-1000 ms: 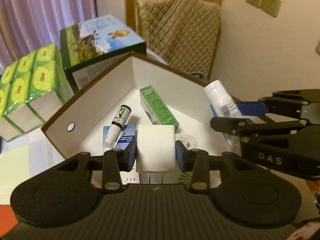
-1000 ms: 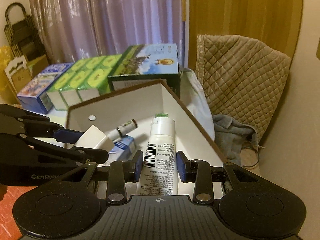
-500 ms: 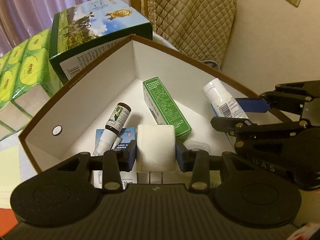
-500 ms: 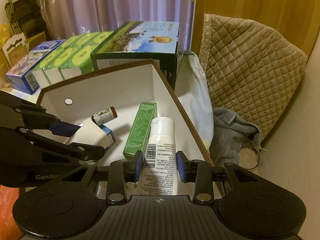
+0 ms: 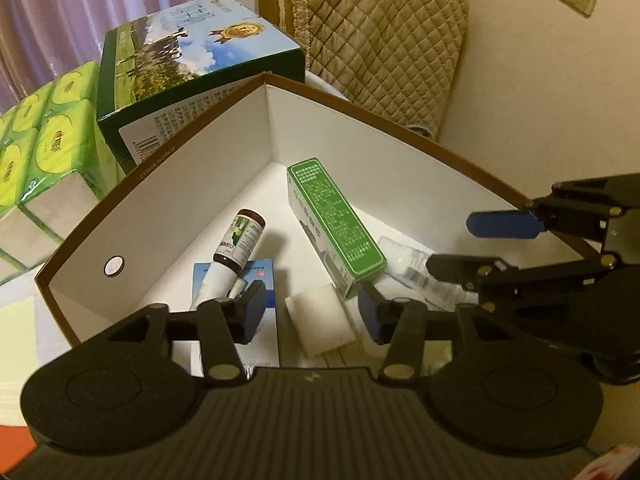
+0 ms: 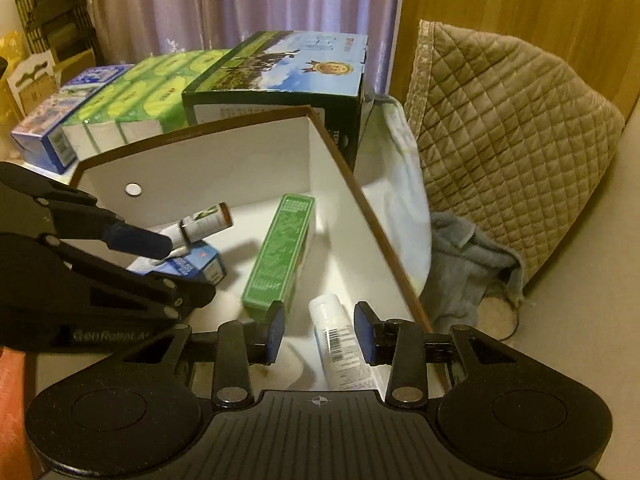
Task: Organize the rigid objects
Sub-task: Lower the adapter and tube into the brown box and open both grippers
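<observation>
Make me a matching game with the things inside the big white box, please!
Things:
1. long carton
2. small bottle
3. tube
4. small block

Clues:
A. plain white, between the left gripper's open jaws
B. green
C. white with a barcode, by the right wall
D. dark cap, leaning on a blue box

Pairs: 1-B, 2-D, 3-C, 4-A

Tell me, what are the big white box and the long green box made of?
The big white box with brown rim looks like stiff matte cardboard: flat walls, sharp folded corner. The long green box looks like thin, slightly glossy printed card, with crisp edges and fine print.
</observation>
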Demonstrator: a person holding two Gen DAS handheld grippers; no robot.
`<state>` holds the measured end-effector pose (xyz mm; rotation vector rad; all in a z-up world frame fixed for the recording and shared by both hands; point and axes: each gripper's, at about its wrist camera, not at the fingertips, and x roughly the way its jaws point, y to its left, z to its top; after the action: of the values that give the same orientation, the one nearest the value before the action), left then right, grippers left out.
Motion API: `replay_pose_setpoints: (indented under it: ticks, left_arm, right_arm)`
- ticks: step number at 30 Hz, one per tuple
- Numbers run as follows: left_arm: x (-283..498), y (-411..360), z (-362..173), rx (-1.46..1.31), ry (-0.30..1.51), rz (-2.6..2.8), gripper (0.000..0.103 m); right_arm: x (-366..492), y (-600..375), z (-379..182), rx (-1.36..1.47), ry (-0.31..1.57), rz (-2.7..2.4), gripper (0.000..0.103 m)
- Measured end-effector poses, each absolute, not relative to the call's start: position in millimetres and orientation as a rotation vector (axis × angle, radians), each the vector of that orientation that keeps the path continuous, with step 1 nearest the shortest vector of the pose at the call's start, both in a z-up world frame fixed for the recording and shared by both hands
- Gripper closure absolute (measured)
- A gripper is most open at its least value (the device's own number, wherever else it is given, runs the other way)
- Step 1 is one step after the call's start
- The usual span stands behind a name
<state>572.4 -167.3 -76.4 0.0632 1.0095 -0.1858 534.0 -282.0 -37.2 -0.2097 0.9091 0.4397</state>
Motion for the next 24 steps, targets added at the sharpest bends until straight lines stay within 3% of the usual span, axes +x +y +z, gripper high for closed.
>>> replay_pose_setpoints:
  ticks: [6, 12, 24]
  left_arm:
    - [557, -163, -66, 0.065, 0.983, -0.205, 0.049]
    - [532, -161, -50, 0.097, 0.912, -0.183, 0.035]
    - [481, -151, -18, 0.074, 0.795, -0.197, 0.034]
  right_arm:
    - [513, -291, -31, -0.134, 0.921, 0.438, 0.056]
    - [491, -297, -20, -0.090, 0.900, 0.416, 0.050]
    - [451, -301, -3, -0.023, 0.862, 0.367, 0.049]
